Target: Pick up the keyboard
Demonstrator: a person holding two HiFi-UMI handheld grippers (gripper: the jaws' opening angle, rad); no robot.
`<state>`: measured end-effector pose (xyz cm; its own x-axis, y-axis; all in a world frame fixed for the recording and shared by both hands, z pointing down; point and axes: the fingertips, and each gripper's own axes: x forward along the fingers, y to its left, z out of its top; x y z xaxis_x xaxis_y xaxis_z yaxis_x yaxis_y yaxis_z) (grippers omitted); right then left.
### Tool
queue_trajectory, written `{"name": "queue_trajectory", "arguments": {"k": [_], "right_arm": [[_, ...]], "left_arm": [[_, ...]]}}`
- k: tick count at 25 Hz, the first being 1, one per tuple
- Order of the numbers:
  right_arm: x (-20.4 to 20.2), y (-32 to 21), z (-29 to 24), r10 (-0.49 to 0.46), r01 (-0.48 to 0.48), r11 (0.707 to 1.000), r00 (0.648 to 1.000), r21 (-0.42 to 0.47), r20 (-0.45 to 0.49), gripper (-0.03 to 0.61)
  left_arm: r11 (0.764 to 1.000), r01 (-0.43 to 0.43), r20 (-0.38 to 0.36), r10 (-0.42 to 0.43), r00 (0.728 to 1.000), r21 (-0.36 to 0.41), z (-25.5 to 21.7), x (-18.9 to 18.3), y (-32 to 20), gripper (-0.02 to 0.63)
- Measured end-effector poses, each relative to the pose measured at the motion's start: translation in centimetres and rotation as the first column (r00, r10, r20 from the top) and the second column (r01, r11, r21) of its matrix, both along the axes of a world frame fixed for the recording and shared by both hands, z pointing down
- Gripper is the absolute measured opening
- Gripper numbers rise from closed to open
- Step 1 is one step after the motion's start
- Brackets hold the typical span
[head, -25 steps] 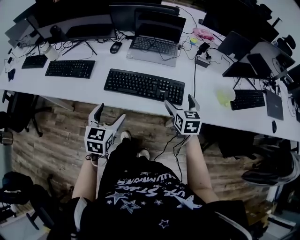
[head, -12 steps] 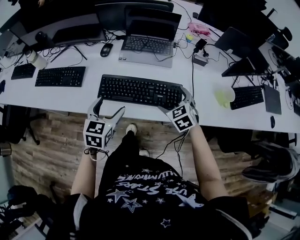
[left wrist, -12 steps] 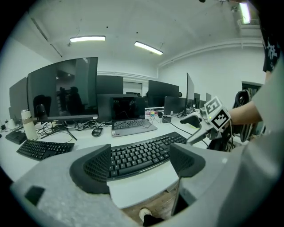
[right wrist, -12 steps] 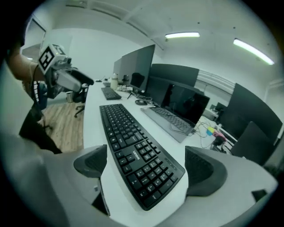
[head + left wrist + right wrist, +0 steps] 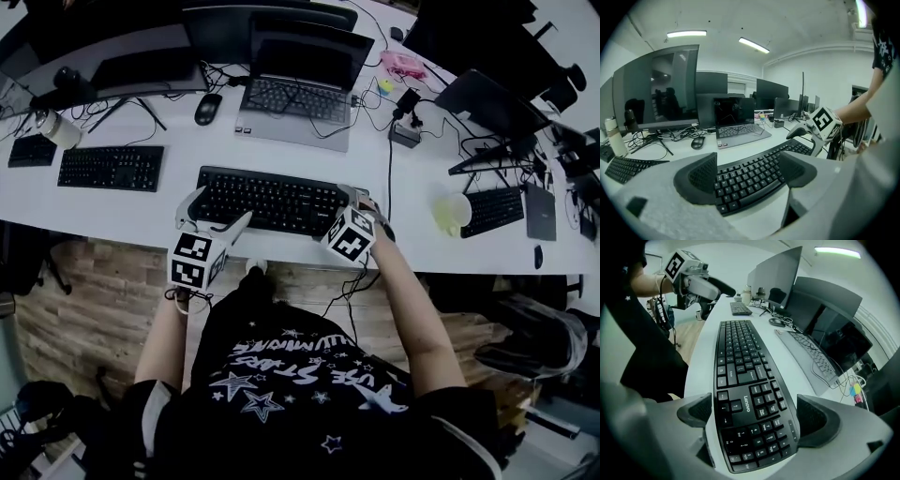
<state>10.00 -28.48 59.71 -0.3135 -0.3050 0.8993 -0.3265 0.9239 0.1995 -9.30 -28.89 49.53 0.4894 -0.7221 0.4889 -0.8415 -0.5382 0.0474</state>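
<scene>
The black keyboard (image 5: 272, 199) lies flat on the white surface (image 5: 94, 211), close to its near edge and right in front of me, with its long side running left to right. My left tool (image 5: 214, 214) is at the keyboard's left end, tilted a little downward. Its jaws stand wide apart, and in the left gripper view the left block of keys shows in the gap between them, with neither pad pressing on it. My right tool (image 5: 361, 199) points steeply down over the keyboard's right end. In the right gripper view its jaws are opening, and they straddle the number pad, one pad by the keyboard's near edge and the other by its far edge. Neither pad grips the keyboard, so this tool is released too. The keyboard rests on the surface with nothing lifting it. Beyond it sits an open grey laptop (image 5: 295, 98), with a dark mouse (image 5: 207, 108) just to its left. A second keyboard (image 5: 111, 167) lies well apart to the left, and a pale cup (image 5: 452, 214) stands off to the right, near my right forearm.
</scene>
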Motion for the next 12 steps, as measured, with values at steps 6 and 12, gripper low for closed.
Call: {"name": "queue_trajectory", "arguments": {"k": [6,12], "right_arm": [[-0.8,-0.6,1.5,-0.082,0.074,0.991,0.994,-0.112,-0.069,0.568],[-1.2,-0.8,2.5,-0.149,0.127,0.969,0.985,-0.211,-0.093,0.569]], "left_arm": [[0.999,-0.027,0.006,0.027,1.000,-0.029,1.3,-0.5,-2.5,0.408],[0.997,-0.054,0.000,0.054,0.999,-0.058,2.1,-0.3,-4.3,0.408]]}}
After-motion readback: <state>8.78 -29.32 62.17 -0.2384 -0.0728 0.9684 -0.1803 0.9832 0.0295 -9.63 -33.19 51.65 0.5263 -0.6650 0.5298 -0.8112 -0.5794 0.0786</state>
